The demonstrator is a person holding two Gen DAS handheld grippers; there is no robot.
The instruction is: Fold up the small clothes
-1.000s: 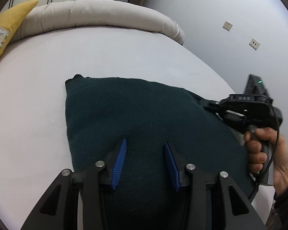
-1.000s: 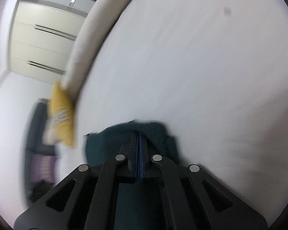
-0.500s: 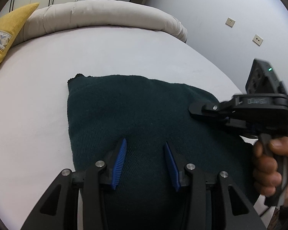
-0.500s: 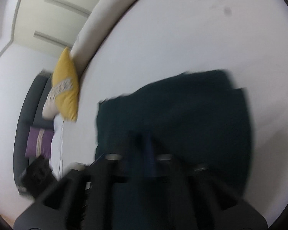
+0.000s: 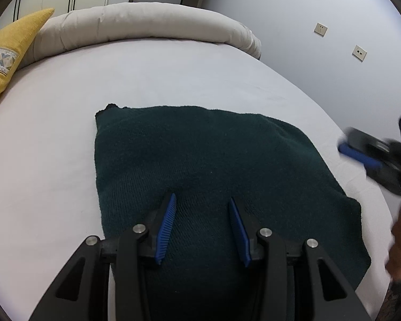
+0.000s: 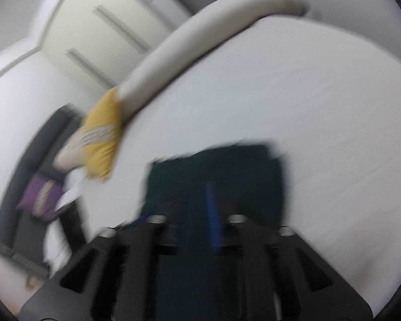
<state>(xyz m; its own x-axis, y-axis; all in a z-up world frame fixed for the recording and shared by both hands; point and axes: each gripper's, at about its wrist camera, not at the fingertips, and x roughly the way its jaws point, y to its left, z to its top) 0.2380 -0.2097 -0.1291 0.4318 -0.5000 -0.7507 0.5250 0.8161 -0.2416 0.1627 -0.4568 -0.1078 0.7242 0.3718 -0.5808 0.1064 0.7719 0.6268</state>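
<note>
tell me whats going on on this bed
A person is folding a dark green knit garment on a white bed, a handheld gripper in each hand. The left gripper hovers over the cloth's near edge, fingers apart, nothing pinched. The right gripper, off the cloth's right edge, has just been opening, with nothing between its fingers. The garment lies flat, folded into a rough square.

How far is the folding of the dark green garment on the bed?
Done: the dark green knit garment lies as a flat folded rectangle on the bed. In hand: nothing; left tongs hover open above it, right tongs, jaws just opened, hold nothing. Left: perhaps one more fold.
</note>
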